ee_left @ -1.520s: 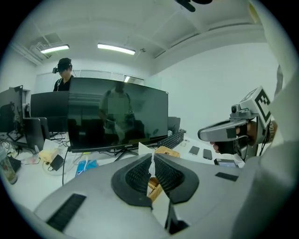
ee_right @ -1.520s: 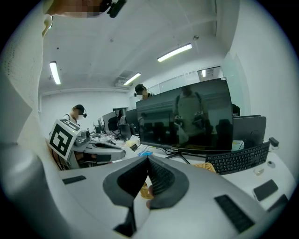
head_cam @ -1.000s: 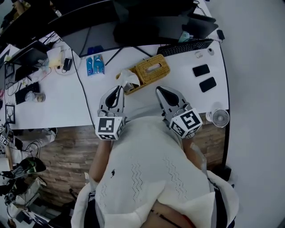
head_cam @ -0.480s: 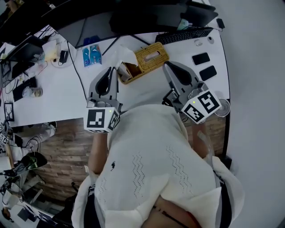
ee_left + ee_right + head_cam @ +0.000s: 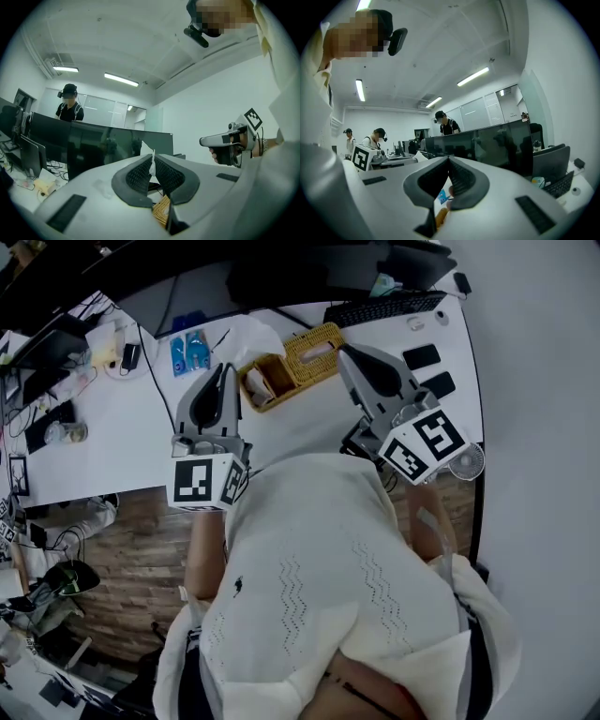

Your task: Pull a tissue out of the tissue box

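Person: a white knitted top (image 5: pixel 309 587) fills the near part of the head view, at the near edge of the worktop (image 5: pixel 300 423).
Left gripper (image 5: pixel 222 373): held above the worktop, left of the box, with its marker cube toward the person. Its fingers (image 5: pixel 137 176) are pressed together on a thin fold of the tissue.
Right gripper (image 5: pixel 350 354): held above the worktop, right of the box. Its fingers (image 5: pixel 462 176) meet at the tips and carry nothing (only clutter beyond shows through the gap lower down).
Tissue (image 5: pixel 251 334): a white crumpled sheet held in the left fingers, beside the box's left end. I cannot tell whether it still touches the box.
Tissue box (image 5: pixel 317 341): yellow and woven, lying askew near the middle of the worktop's far edge, between the two grippers.
Beyond: blue packets (image 5: pixel 187 351) toward the far left, a keyboard (image 5: pixel 384 307) along the far edge, and two dark phones (image 5: pixel 424 357) near the right edge.
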Motion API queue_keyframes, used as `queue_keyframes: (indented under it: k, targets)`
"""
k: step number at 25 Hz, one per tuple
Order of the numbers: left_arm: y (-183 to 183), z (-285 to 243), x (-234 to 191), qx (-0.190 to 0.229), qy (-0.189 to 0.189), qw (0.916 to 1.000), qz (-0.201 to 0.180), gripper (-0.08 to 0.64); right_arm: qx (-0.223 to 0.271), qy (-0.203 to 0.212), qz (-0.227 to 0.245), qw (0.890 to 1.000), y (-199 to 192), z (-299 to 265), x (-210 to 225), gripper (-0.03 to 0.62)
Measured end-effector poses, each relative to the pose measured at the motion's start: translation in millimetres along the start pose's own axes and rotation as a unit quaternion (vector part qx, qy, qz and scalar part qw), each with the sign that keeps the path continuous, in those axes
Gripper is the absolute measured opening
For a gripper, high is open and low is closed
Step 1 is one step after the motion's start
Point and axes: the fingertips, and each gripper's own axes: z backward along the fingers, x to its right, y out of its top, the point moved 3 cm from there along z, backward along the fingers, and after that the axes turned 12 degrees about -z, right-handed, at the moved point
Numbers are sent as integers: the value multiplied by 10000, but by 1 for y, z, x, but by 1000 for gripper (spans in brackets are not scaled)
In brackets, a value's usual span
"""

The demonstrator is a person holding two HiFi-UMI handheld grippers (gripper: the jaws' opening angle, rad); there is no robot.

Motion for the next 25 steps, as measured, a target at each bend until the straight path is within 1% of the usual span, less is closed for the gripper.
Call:
queue_keyframes:
  k: [6, 9, 17, 25]
  targets:
    - [-5, 1, 2, 17, 1, 10000, 74, 21, 10, -106, 31, 9999, -2, -3, 1, 0]
    - [-8, 1, 3, 3, -23, 9999, 113, 21, -19, -92, 115, 9999, -1, -4, 0, 0]
    - [-13, 3, 3, -50, -63, 9998, 159, 20, -79, -128, 108, 9998, -3, -7, 2, 0]
    - [-16, 0, 12, -64, -189, 9997, 162, 21, -150, -111, 190, 9996, -6, -6, 2, 0]
